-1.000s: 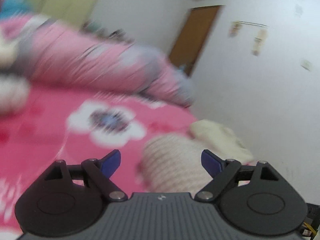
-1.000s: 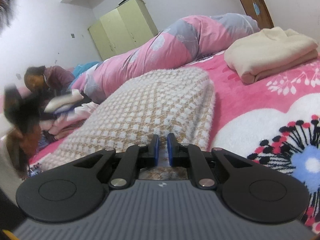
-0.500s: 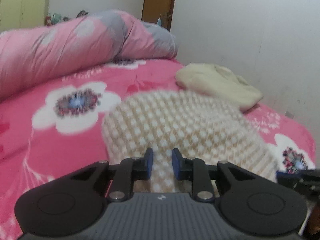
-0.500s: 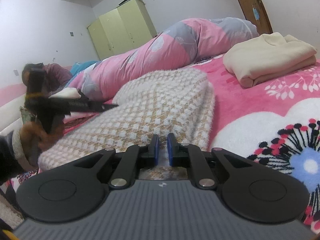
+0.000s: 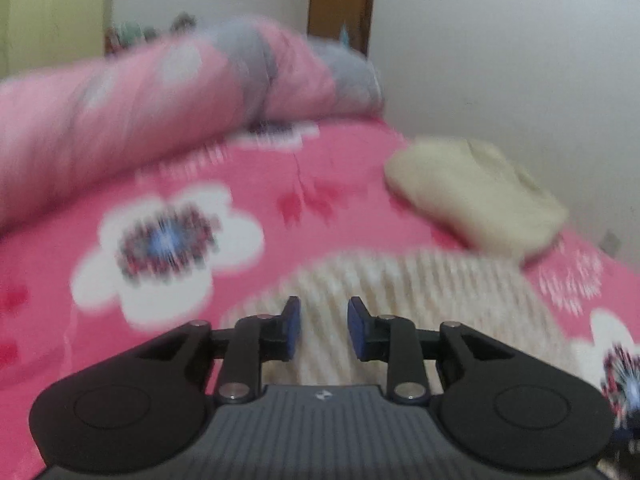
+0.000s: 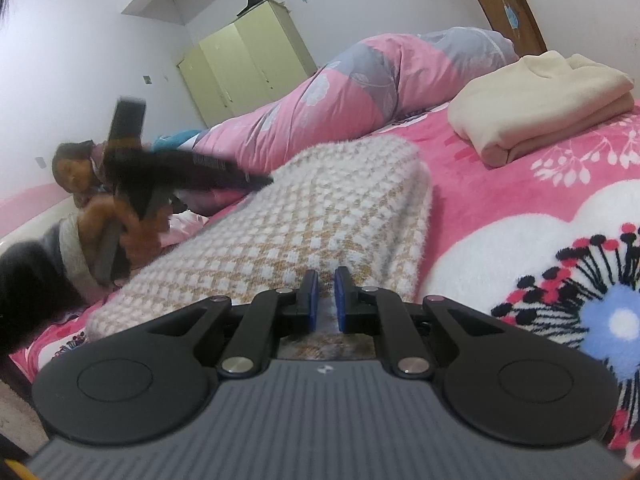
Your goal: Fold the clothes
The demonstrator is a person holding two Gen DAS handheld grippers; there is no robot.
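A pink floral bedspread (image 6: pixel 500 184) carries the checked knit sweater (image 6: pixel 320 220) at centre, with a folded cream garment (image 6: pixel 540 108) at two o'clock. The right claw (image 6: pixel 324 300) is clenched on the sweater's near edge; the left claw (image 5: pixel 320 328) hangs parted above it, gripping nothing.

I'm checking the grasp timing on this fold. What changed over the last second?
The left gripper swung in over the checked knit garment, closed its wide-open jaws near the edge, and has since parted them somewhat; whether it pinches fabric is unclear. The right gripper stayed nearly closed at the garment's near edge. The cream folded garment and rolled quilt stayed put.
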